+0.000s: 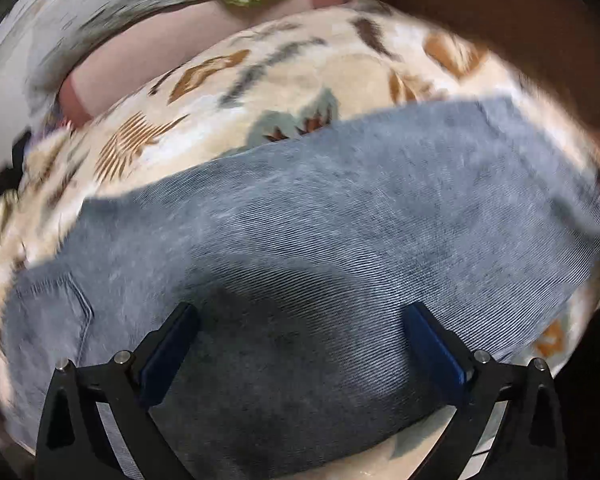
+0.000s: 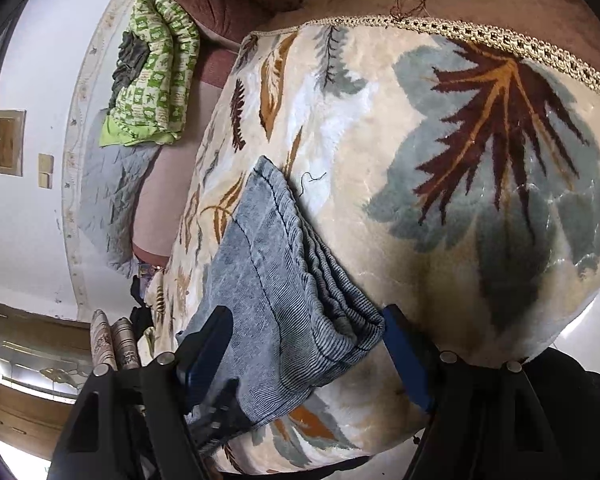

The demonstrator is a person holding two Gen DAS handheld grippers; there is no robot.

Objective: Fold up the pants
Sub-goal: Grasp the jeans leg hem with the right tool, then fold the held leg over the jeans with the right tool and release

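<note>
Pants [image 1: 340,216]: blue-grey denim, folded into a flat stack, lying on the leaf-print blanket [image 1: 300,80] that covers the bed. All places below are given against the pants.

Left tool [image 1: 302,322]: your fingers are spread wide and sit over the broad top face of the pants, with denim filling the gap between them. Neither blue pad pinches cloth; I cannot tell whether the tips touch the fabric. A back pocket [image 1: 56,300] shows on the pants to the left of the tool. This view is blurred towards its edges.

Right tool [image 2: 306,330]: your fingers are spread wide here too, straddling one end of the pants [image 2: 268,264]. The stacked layers [image 2: 340,292] and the stitched hem show on that end. The left finger [image 2: 208,344] lies over the denim; the right finger [image 2: 404,356] stands just beside the folded edge, over bare blanket [image 2: 480,152]. No pinch visible.

Beyond the pants: the blanket's braided trim [image 2: 460,28] runs along its far edge. A green patterned quilt [image 2: 156,68], rolled up, lies well apart from the pants, on the far side of the bed.
</note>
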